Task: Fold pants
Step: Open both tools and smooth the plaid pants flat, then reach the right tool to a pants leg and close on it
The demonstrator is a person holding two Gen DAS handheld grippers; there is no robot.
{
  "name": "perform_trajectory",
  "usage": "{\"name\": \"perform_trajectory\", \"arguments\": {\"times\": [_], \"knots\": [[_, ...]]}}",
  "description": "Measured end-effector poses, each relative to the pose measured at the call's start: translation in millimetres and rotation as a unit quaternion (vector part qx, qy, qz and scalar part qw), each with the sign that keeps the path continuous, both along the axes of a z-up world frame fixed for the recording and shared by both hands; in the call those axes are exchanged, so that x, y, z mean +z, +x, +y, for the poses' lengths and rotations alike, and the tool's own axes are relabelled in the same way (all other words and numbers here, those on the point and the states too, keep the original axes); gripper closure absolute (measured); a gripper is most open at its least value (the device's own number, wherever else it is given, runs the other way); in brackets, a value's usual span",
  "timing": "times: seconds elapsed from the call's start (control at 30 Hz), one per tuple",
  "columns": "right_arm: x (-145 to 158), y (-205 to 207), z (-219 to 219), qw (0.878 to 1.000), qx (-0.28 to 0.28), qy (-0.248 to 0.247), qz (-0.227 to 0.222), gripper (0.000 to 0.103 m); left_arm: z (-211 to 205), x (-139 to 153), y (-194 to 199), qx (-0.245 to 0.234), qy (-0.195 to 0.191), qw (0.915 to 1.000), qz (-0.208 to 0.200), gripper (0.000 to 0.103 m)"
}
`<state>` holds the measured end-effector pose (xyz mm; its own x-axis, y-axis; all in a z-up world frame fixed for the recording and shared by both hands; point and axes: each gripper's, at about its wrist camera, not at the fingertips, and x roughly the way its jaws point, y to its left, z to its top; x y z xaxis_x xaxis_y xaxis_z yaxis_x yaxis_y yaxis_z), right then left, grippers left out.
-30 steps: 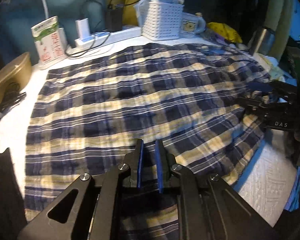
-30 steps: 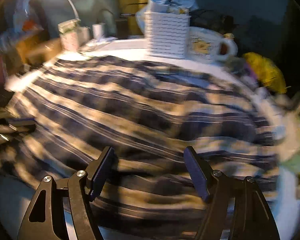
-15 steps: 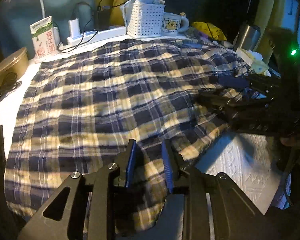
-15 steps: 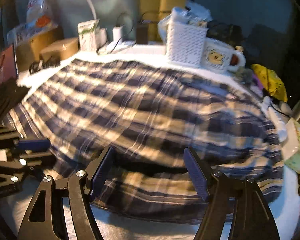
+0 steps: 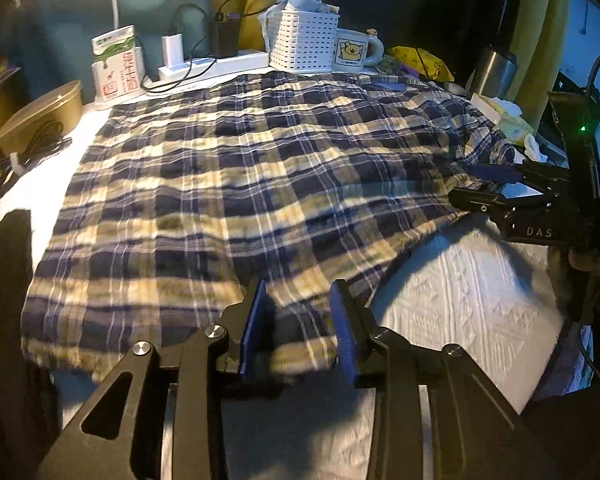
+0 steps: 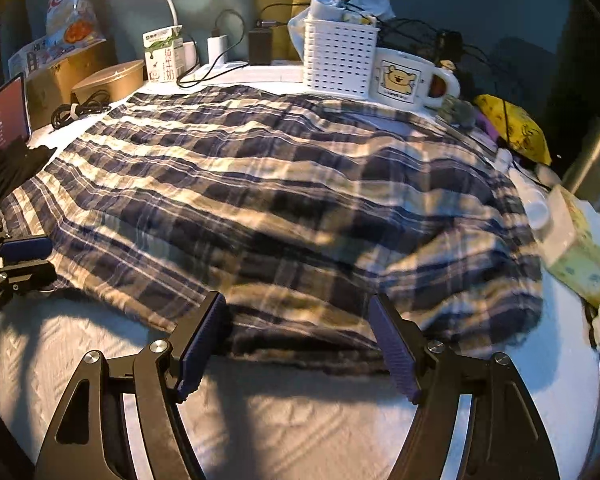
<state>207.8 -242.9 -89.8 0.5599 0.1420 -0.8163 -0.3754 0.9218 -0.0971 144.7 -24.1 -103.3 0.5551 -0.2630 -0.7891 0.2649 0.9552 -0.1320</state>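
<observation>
**Grippers letting go after a fold of the pants**

Left gripper (image 5: 300,320) is sitting at the near hem of the plaid pants (image 5: 260,184), its jaws having just been opening; cloth is lying between the blue pads but they are no longer pressing on it. Ahead of it the pants are spreading flat across the white table cover (image 5: 460,300). Right gripper (image 6: 300,340) is hovering spread wide over the folded near edge of the pants (image 6: 280,200), pinching nothing. A fold seems just laid down; next, both grippers probably need a fresh edge to pinch for another fold.

Pants' (image 6: 284,200) near hem blurred; laptop (image 6: 2,124) cut off.
</observation>
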Motion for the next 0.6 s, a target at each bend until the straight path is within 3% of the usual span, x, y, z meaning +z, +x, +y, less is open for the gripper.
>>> {"name": "perform_trajectory", "arguments": {"times": [0.2, 0.4, 0.6], "knots": [[0, -11, -11, 1.000, -0.005, -0.005, 0.000, 0.028, -3, -1, -21, 0.006, 0.012, 0.9999, -0.009, 0.051], [1, -19, -21, 1.000, -0.012, -0.002, 0.001, 0.025, -12, -2, -35, -0.010, 0.060, 0.9980, -0.018, 0.046], [1, -30, -34, 1.000, -0.020, -0.001, 0.003, 0.022, 6, 8, -47, 0.004, 0.034, 0.9994, -0.004, 0.046]]}}
